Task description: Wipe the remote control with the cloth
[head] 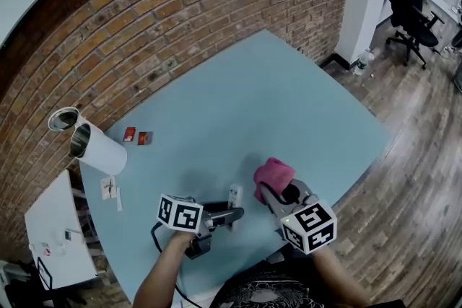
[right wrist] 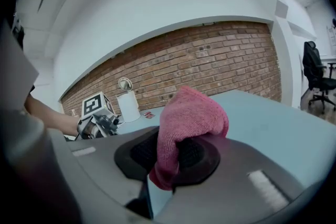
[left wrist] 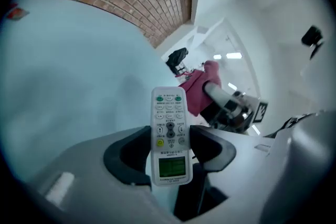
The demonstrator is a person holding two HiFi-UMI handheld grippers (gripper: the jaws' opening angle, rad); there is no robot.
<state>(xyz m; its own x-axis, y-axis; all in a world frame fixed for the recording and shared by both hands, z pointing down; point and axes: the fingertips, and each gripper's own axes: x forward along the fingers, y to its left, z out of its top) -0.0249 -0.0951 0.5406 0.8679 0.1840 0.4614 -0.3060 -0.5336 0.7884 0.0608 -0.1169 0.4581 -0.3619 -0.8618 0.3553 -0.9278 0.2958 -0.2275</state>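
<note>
- the left gripper (left wrist: 169, 148) is clamped on the remote control (left wrist: 169, 128), with one jaw against each long side near its lower half. the button face and small green screen point back at the left gripper view's camera.
- in the head view the remote control (head: 235, 195) stands up from the left gripper (head: 234, 216) at lower centre and seems to be clear of the table (head: 289, 97).
- the right gripper (right wrist: 170, 156) pinches the pink cloth (right wrist: 191, 113), which is bunched into a wad that bulges out above the jaws.
- in the head view the cloth (head: 273, 174) sits just right of the remote with a gap showing between them, and the right gripper (head: 273, 192) is behind it.
- progress, as a judgement: both things are picked up and brought near each other, but no wiping contact shows. the whole rubbing of the remote's faces looks left to do.
- around, left to right: a white side shelf (head: 50, 227) at lower left, a white cylinder (head: 99, 149) lying on the table, two small red items (head: 137, 135), a brick wall (head: 216, 3) and an office chair (head: 411, 0) at upper right.
- nothing lies between cloth and remote, and the clutter is well apart from both.
</note>
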